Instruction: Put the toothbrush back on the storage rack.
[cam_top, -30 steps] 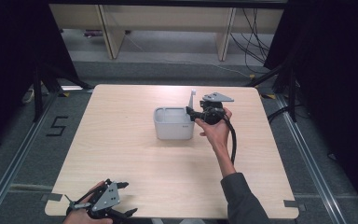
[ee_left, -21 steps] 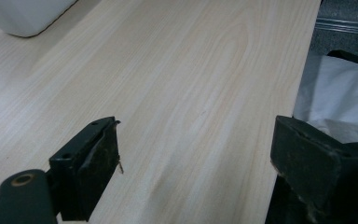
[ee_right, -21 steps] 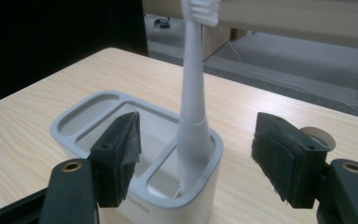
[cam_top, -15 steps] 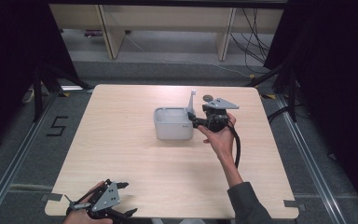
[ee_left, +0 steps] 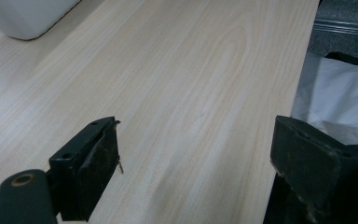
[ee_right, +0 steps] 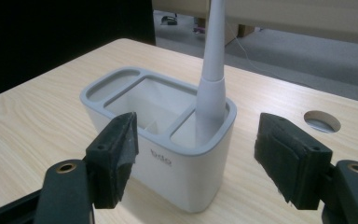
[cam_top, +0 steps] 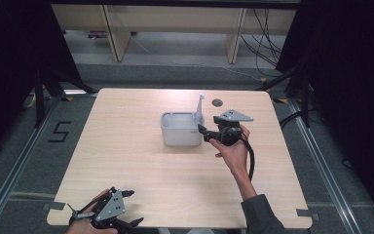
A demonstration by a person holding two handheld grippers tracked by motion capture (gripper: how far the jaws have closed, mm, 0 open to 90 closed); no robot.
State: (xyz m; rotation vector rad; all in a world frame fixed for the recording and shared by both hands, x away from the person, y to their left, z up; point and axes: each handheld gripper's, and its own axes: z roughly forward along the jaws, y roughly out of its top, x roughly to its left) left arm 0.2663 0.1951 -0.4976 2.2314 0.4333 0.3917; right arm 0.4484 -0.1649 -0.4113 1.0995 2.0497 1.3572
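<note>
High view, right hand [cam_top: 231, 152] reaching forward, right claw [cam_top: 200, 129] level, spread, just opening beside white caddy [cam_top: 181, 130], brush handle [ee_right: 213, 60] upright inside, left claw [ee_left: 196, 163] spread over surface [cam_top: 126, 161].

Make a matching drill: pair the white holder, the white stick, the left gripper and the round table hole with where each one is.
Things:
1. white holder
2. white stick
3. left gripper
4. round hole

Places:
A. upright in the holder's end compartment
B. near table edge, jaws open
C. mid-table, before the open right gripper
D. tabletop beyond the holder

Pairs: 1-C, 2-A, 3-B, 4-D
</note>
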